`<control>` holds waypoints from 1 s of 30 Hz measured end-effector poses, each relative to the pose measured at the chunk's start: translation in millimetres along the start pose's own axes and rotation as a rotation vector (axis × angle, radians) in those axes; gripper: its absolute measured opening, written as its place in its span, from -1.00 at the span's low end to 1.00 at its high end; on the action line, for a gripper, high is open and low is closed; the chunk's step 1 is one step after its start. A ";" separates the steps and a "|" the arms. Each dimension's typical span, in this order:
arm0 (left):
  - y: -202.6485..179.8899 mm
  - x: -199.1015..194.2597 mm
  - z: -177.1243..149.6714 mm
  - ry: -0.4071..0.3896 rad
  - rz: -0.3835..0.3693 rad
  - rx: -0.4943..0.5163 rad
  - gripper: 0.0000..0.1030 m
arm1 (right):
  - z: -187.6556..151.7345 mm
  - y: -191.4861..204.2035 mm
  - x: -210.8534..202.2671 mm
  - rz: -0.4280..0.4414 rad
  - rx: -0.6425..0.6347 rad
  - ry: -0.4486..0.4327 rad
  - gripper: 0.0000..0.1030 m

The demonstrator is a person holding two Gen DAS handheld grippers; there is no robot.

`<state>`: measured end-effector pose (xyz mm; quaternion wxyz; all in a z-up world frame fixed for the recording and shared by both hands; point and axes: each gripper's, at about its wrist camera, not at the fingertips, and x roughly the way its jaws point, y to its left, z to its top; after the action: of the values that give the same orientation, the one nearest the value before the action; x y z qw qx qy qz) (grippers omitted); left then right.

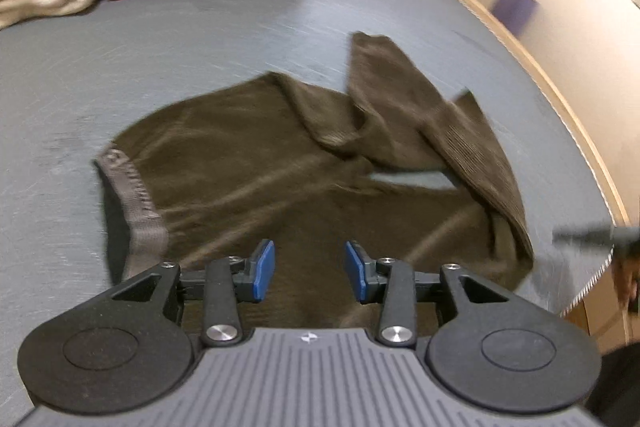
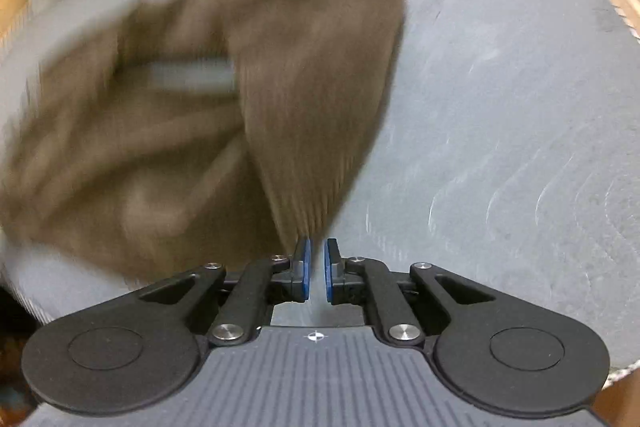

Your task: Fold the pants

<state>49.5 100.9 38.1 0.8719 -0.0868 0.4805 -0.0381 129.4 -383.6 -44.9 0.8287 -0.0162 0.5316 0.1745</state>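
Brown pants (image 1: 248, 163) lie crumpled on the grey bench (image 1: 120, 39). The left tongs (image 1: 310, 269) hover part open above them, empty. The right tongs (image 2: 316, 269), nearly closed, pinch nothing visible.

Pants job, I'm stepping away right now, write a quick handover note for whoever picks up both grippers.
Left gripper: open, empty, over the pants near the waistband.
Right gripper: jaws nearly shut; the view is blurred, nothing visible between the pads, beside a ribbed cuff.
Pants: crumpled on the grey table, legs crossed and twisted.
Done: no fold visible.
Left: straighten the legs, then fold.
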 end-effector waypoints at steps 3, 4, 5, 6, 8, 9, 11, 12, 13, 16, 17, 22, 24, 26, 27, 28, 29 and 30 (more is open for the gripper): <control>-3.0 38.9 -31.9 0.031 0.033 0.036 -0.30 | 16.4 -4.9 -20.3 0.005 0.148 -0.183 -0.58; -2.8 55.6 -41.9 0.068 0.087 0.051 -0.60 | 21.6 -1.7 -23.0 0.004 0.168 -0.226 -0.51; -3.6 66.6 -46.2 0.096 0.139 0.066 -0.70 | 26.4 5.0 -23.8 -0.006 0.163 -0.261 -0.49; -5.7 73.4 -46.5 0.100 0.162 0.083 -0.70 | 30.8 14.0 -21.8 -0.022 0.144 -0.280 -0.46; -12.7 76.4 -39.3 0.062 0.112 0.124 -0.70 | 43.6 35.4 -9.1 -0.050 0.080 -0.277 -0.44; -15.1 77.2 -35.2 0.052 0.099 0.143 -0.70 | 47.7 44.2 -1.4 -0.062 0.041 -0.267 -0.42; -17.3 85.5 -33.1 0.065 0.111 0.163 -0.70 | 59.1 66.5 17.4 -0.095 -0.052 -0.248 -0.34; -14.9 91.8 -32.1 0.088 0.121 0.153 -0.70 | 64.5 78.8 28.5 -0.117 -0.097 -0.236 -0.25; -12.1 96.7 -31.6 0.108 0.126 0.137 -0.70 | 67.2 85.5 38.3 -0.135 -0.129 -0.225 -0.20; -11.0 99.6 -23.9 0.112 0.103 0.123 -0.70 | 80.2 106.0 66.6 -0.185 -0.209 -0.182 -0.14; -11.3 99.2 -21.0 0.106 0.097 0.126 -0.68 | 85.3 113.3 77.4 -0.196 -0.236 -0.170 -0.14; -7.4 98.3 -8.8 0.096 0.078 0.101 -0.67 | 98.5 140.7 120.5 -0.252 -0.367 -0.106 -0.10; -4.5 99.7 -6.4 0.096 0.083 0.093 -0.67 | 99.7 146.5 135.7 -0.289 -0.408 -0.076 -0.10; -1.7 101.1 -4.8 0.100 0.091 0.089 -0.67 | 99.7 147.0 147.2 -0.353 -0.431 -0.040 -0.12; -0.5 101.6 -4.3 0.102 0.094 0.088 -0.67 | 99.3 147.1 149.9 -0.383 -0.441 -0.035 -0.15; 0.7 101.9 -4.1 0.102 0.096 0.089 -0.67 | 99.3 146.5 151.0 -0.393 -0.446 -0.035 -0.39; 1.7 102.1 -4.3 0.102 0.098 0.092 -0.67 | 99.7 143.3 146.8 -0.381 -0.436 -0.046 -0.61; 2.7 102.5 -5.2 0.104 0.102 0.095 -0.67 | 101.2 137.5 138.4 -0.345 -0.405 -0.065 -0.87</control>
<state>100.0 87.5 -50.3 0.8495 -0.0187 0.5268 -0.0206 227.5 -195.4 -101.8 0.8427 -0.2663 0.4483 0.1340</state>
